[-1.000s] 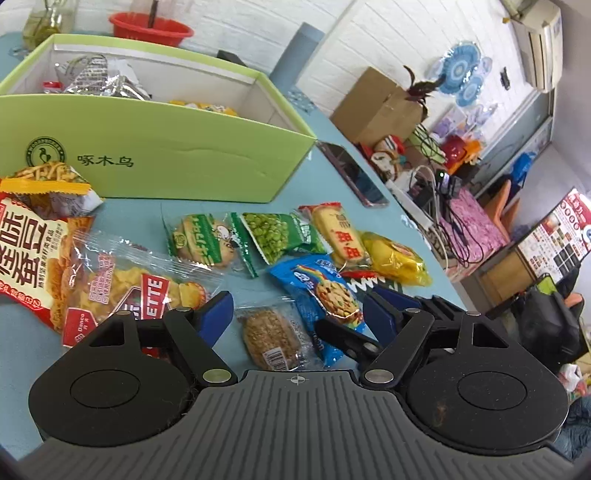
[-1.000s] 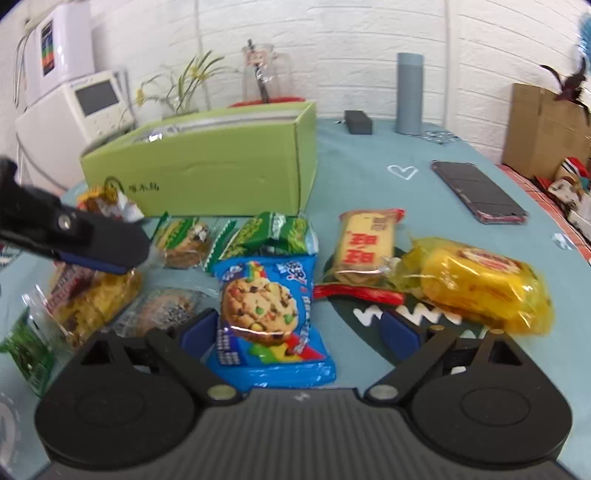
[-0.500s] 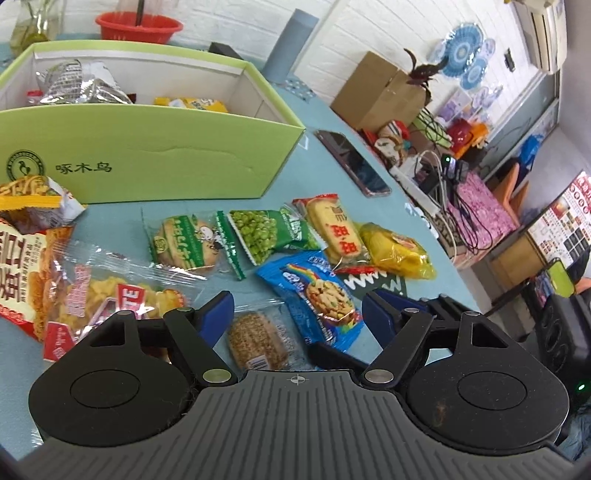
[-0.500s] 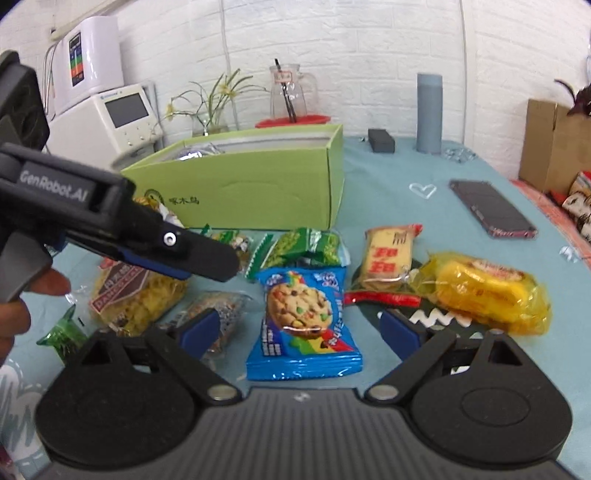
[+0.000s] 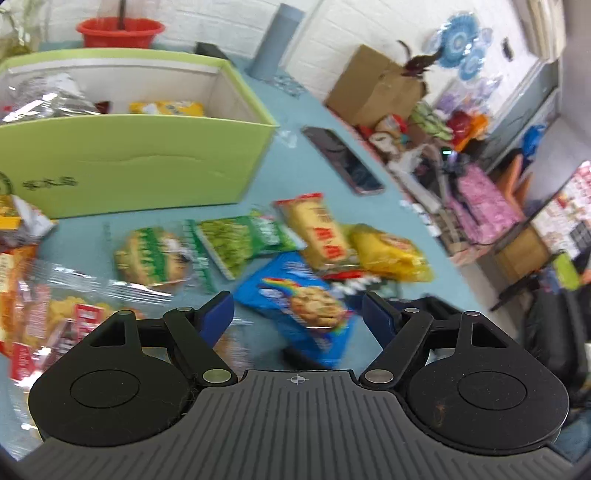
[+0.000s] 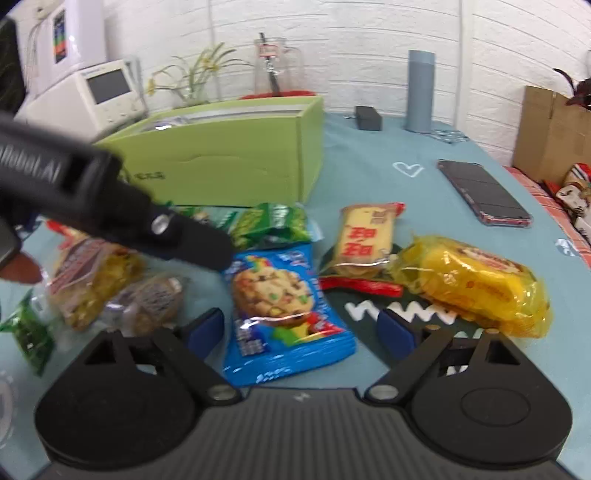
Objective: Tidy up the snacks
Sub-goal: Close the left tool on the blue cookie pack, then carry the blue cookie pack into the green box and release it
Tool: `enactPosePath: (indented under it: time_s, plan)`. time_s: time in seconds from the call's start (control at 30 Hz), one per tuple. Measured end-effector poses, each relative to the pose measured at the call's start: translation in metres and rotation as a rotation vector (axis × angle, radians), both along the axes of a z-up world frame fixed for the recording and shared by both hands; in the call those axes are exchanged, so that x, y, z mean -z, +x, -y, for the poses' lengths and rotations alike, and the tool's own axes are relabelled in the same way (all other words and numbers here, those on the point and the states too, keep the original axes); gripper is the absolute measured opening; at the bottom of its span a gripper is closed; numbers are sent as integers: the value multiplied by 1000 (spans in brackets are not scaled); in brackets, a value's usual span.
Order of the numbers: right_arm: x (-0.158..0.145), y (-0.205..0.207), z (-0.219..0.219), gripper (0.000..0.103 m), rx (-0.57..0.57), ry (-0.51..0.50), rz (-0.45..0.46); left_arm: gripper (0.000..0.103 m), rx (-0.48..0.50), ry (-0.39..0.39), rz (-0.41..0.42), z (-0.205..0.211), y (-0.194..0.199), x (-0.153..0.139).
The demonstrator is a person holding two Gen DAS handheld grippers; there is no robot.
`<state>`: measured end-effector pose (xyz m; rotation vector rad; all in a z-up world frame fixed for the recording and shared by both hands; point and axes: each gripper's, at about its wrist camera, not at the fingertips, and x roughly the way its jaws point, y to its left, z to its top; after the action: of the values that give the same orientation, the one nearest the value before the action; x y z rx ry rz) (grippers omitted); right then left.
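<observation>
Several snack packs lie on the teal table in front of an open green box (image 5: 140, 162) that holds some snacks. A blue cookie pack (image 5: 299, 306) (image 6: 280, 302) lies between the fingers of both views. My left gripper (image 5: 297, 314) is open and empty just above it; it shows as a black arm in the right wrist view (image 6: 155, 229). My right gripper (image 6: 301, 330) is open and empty around the pack's near end. Around it lie a green pea pack (image 5: 240, 240), a red and yellow cracker pack (image 6: 365, 240) and a yellow pack (image 6: 476, 284).
A phone (image 6: 484, 195) lies on the table at the right. A grey cylinder (image 6: 419, 96), a small black box (image 6: 367, 118), a glass jug (image 6: 277, 70) and a red bowl (image 5: 120, 31) stand behind the box. A cardboard carton (image 6: 550, 133) stands past the table's right edge.
My left gripper has moved right and forward, from over the brown biscuit pack to over the blue cookie pack. My right gripper has backed off slightly. Both stay open.
</observation>
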<state>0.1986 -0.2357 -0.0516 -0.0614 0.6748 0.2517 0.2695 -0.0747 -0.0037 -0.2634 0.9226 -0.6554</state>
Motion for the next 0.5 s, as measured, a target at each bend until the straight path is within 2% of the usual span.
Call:
enactPosePath:
  time_s: [0.07, 0.17, 0.27, 0.3, 0.33, 0.37, 0.4, 0.43, 0.5]
  plan:
    - [-1, -1, -7, 91, -26, -26, 13, 62, 13, -23, -45, 7, 2, 1]
    - [-2, 0, -12, 90, -61, -59, 17, 61, -53, 55, -84, 16, 2, 8]
    - [2, 7, -11, 79, -86, -56, 4, 58, -49, 32, -127, 21, 9, 16]
    - [2, 8, -10, 72, -86, -45, 15, 57, -48, 33, -130, 24, 12, 20]
    - [1, 8, -9, 57, -79, -40, 21, 44, -48, 58, -131, 29, 17, 26]
    - [-1, 7, -8, 55, -75, -21, 15, 31, -58, 71, -106, 30, 17, 26]
    - [-2, 5, -8, 53, -73, -8, 15, 24, -57, 92, -100, 30, 15, 25]
    - [-2, 1, -9, 53, -72, -9, 15, 19, -42, 90, -88, 27, 12, 23]
    - [-7, -9, -6, 53, -64, 23, 20, 19, -27, 66, -81, 20, 3, 18]
